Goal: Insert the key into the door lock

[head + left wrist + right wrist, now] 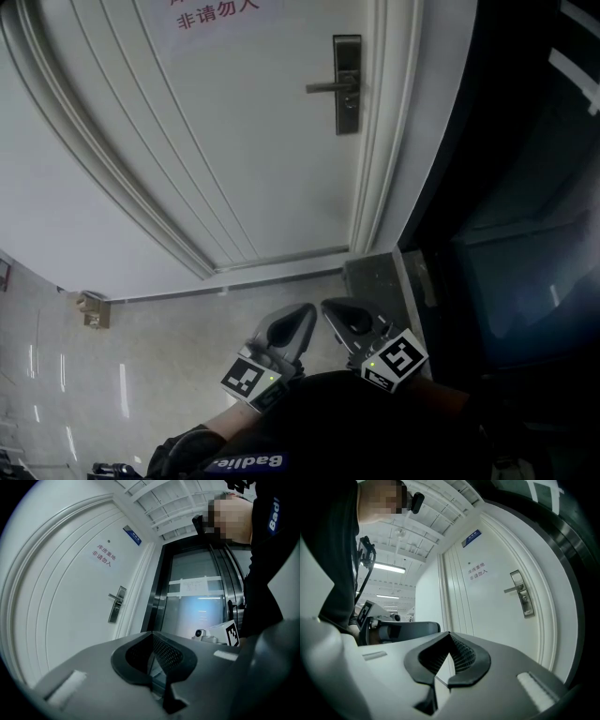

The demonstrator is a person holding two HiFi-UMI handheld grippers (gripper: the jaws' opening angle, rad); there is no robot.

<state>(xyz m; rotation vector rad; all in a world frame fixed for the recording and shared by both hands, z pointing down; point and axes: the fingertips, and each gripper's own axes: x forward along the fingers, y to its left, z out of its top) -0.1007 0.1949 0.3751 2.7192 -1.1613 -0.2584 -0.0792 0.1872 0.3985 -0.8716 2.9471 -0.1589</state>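
Grey left gripper (302, 317), right gripper (334, 309), b/w marker cubes (251, 380); black top (356, 422) w/ white lettering (246, 461).

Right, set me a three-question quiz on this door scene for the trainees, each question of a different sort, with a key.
1. True or false: the right gripper is touching the lock plate.
2. The sign on the door sits: A) above the lever handle; B) below it; C) on the floor.
3. In its own view, does the left gripper have its jaws together or apart?

Key: 1 false, it is held well short of the door; 2 A; 3 together.
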